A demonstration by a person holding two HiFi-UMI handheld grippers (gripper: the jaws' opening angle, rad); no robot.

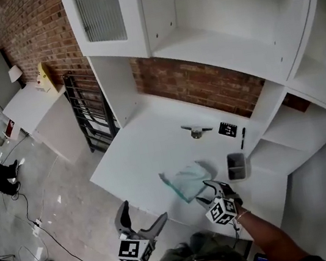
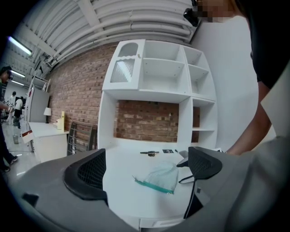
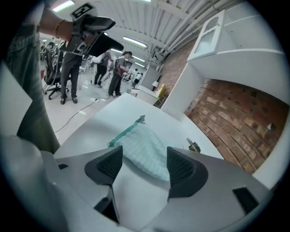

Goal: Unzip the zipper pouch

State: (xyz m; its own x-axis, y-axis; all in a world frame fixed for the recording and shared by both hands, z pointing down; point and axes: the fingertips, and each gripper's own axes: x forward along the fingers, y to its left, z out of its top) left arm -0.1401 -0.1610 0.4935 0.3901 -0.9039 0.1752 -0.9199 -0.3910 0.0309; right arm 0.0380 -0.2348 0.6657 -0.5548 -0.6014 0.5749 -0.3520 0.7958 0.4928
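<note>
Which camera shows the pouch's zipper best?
The right gripper view: the teal zipper runs close and unobstructed along the pouch. The left gripper view shows it smaller; the head view shows only a thin edge.

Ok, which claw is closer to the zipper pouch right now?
The right claw: its open jaws sit at the near edge of the zipper pouch on the desk. The left claw, also open, hangs beyond the desk's front edge.

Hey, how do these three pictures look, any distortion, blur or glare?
Head view: even light, white desk bright without harsh glare, pouch slightly soft. Left gripper view: strong fisheye bows the shelf unit, corners vignetted dark. Right gripper view: same fisheye, pouch weave crisp, distant people blurred.
</note>
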